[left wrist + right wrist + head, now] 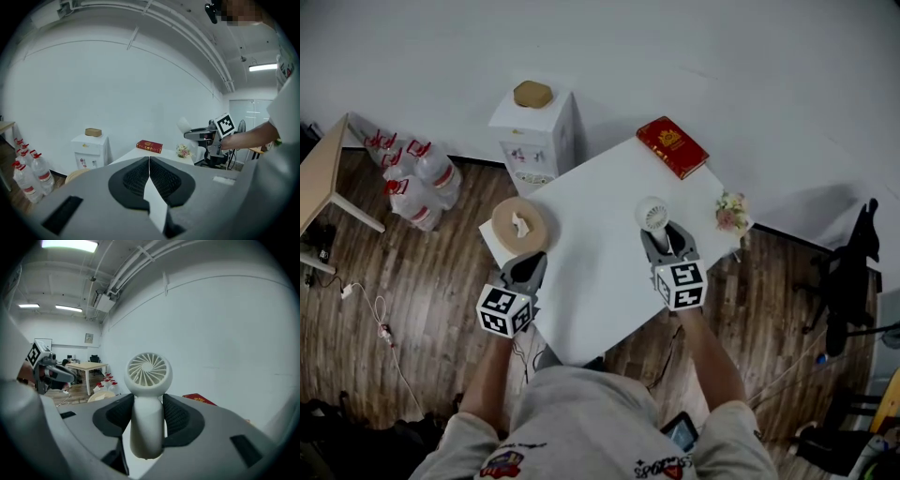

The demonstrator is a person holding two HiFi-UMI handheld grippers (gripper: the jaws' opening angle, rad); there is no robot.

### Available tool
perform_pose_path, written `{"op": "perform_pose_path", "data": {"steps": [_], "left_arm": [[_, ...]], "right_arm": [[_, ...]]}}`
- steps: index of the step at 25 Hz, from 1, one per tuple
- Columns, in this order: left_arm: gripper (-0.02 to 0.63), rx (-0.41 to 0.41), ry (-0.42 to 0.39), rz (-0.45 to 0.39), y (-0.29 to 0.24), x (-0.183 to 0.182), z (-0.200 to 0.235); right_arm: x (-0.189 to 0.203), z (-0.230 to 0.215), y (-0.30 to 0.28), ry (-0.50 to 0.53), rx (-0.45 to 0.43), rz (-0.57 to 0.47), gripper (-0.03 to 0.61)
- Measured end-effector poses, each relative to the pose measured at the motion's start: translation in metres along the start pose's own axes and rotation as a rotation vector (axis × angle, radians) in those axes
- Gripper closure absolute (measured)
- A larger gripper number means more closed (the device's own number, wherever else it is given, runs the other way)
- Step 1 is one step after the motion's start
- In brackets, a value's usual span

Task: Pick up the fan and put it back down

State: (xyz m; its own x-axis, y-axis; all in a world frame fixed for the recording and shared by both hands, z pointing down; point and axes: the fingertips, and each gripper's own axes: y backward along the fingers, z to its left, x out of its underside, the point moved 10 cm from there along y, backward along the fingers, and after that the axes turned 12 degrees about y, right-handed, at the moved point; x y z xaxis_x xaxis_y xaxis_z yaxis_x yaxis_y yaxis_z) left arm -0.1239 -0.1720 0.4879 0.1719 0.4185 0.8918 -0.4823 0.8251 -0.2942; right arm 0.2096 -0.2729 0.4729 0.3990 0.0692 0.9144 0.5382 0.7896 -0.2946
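Fan (148,372) handle clamped in my right gripper (667,238) over table (600,291); left gripper (149,163) shut, empty. Releasing early would topple it.

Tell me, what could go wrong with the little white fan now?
The right tool grips the fan only by its smooth handle, so it might slip or twist. Its big round head could make it topple once set on the table. The flowers sit close by and could get bumped.
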Motion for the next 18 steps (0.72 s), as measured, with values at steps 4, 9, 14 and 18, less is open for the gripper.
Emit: {"op": "perform_pose_path", "data": {"steps": [4,9,14,18], "left_arm": [[0.609,-0.038,0.022,0.007,0.006,0.005,0.018],[0.609,-0.09,0.048,0.022,0.017,0.008,0.044],[0.609,-0.142,0.088,0.036,0.029,0.017,0.069],[0.609,-0.188,0.117,0.053,0.036,0.021,0.09]], "right_arm": [[0.016,0.021,-0.043,0.033,-0.073,0.064,0.385],[0.038,0.042,-0.098,0.038,-0.151,0.166,0.385],[0.069,0.047,-0.148,0.029,-0.18,0.252,0.385],[0.096,0.052,-0.183,0.032,-0.215,0.345,0.385]]}}
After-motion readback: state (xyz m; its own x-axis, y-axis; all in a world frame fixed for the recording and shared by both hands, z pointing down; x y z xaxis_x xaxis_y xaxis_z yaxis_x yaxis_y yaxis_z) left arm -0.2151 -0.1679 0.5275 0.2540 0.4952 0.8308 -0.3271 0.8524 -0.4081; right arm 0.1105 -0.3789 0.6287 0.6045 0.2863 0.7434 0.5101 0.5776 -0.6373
